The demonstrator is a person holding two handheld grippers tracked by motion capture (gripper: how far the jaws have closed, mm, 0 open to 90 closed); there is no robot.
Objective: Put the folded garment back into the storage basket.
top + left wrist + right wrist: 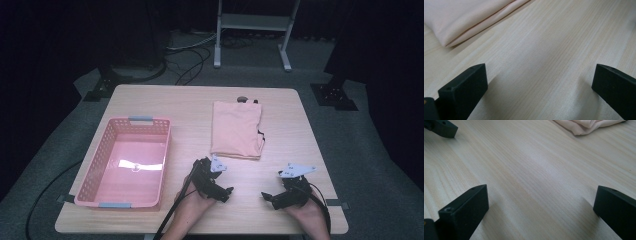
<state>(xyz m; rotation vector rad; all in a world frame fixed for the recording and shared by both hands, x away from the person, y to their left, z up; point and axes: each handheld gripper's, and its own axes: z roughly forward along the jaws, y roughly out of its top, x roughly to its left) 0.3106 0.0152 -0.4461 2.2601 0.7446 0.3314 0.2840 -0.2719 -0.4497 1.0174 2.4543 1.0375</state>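
A folded peach-pink cloth lies flat on the wooden table, right of centre. An empty pink plastic basket sits on the table's left side. My left gripper rests low near the front edge, just below the cloth's near-left corner, jaws open over bare wood. In the left gripper view the cloth lies at the upper left. My right gripper is open beside it, pointing left. The right gripper view has the cloth's edge at the top and a jaw of the other gripper at the upper left.
A small dark object sits at the table's far edge behind the cloth. A metal stand and cables are on the grey floor beyond the table. Bare wood lies between the basket and the cloth.
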